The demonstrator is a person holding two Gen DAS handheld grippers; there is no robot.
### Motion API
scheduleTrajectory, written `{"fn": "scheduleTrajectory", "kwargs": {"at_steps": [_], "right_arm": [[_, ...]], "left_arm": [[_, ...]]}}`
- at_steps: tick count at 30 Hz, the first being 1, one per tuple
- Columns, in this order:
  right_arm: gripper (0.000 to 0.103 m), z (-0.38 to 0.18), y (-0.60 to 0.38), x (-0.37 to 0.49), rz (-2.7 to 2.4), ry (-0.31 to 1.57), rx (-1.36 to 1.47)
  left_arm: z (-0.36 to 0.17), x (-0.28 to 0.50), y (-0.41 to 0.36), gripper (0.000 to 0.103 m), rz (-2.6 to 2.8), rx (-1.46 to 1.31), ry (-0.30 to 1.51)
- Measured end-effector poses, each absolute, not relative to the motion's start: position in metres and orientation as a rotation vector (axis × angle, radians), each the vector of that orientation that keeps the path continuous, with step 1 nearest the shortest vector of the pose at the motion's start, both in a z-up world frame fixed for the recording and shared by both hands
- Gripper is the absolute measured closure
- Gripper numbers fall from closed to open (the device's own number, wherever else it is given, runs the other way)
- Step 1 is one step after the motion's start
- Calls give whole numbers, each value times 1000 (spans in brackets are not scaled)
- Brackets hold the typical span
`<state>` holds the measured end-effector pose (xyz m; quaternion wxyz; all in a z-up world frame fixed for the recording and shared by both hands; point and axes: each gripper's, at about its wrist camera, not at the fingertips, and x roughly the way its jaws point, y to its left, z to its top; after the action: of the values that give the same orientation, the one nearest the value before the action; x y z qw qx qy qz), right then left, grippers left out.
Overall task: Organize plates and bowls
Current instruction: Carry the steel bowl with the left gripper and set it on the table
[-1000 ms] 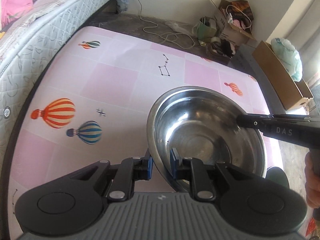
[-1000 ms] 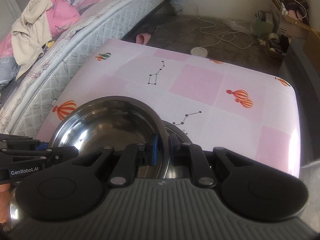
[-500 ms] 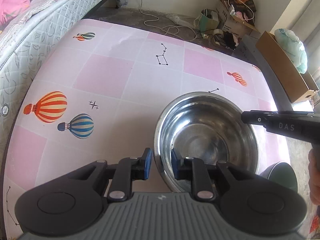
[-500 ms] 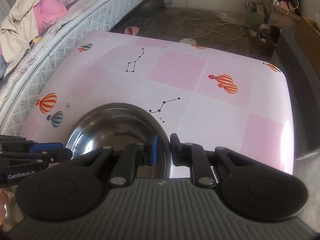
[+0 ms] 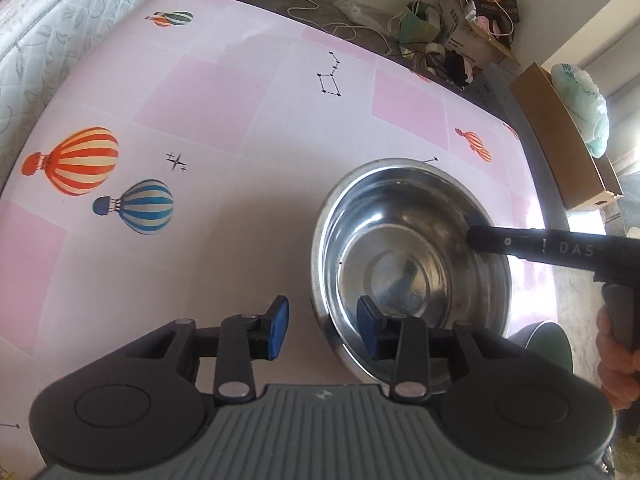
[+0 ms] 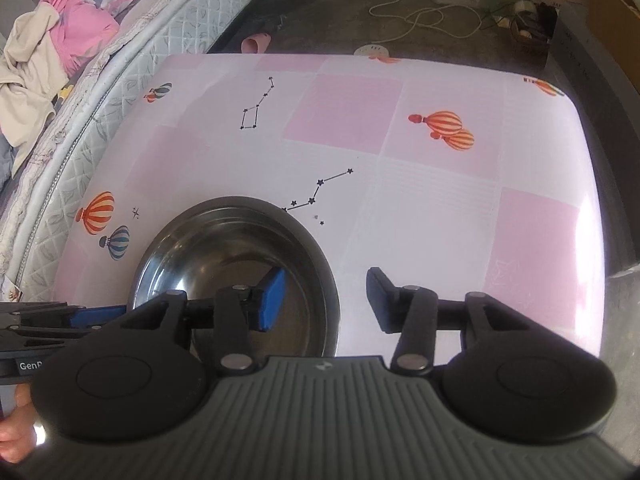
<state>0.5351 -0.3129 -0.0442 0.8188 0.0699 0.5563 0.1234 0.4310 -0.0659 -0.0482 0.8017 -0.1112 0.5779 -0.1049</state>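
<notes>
Both hand-held grippers [image 5: 322,328] [image 6: 326,300], earlier clamped on the bowl's [image 5: 404,216] rim, are opening, released.

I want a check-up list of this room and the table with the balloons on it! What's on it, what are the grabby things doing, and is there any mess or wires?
Surface: pink checked table cover printed with hot-air balloons and star patterns.
Job's things: one steel bowl sitting on the cover; no plates seen.
Clutter on the table: nothing seen.
Grippers: left hand-held gripper straddles the bowl's near rim, jaws opening, pads off the metal. Right hand-held gripper straddles the opposite rim, jaws opening, also off it.
Cables: white cord looping across the floor beyond the table.
Surroundings: quilted mattress beside the table with pink bedding; cardboard box and piled bags and boxes by the wall.
</notes>
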Motion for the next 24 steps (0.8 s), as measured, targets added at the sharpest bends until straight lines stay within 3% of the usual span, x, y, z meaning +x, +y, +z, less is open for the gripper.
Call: {"fn": "scheduleTrajectory", "kwargs": {"at_steps": [1,4,24], "right_arm": [[59,-47,-312,536,265,1202,161],[59,-55,-308,539,295,1235,213],[57,-56,-227,549,396,1225,248]], "left_arm": [[-49,432,-67,67,-229,-231,1241],[-53,433,-71,82,-251,-231,1256],[-51,446,7,77,-86,-279,1213]]}}
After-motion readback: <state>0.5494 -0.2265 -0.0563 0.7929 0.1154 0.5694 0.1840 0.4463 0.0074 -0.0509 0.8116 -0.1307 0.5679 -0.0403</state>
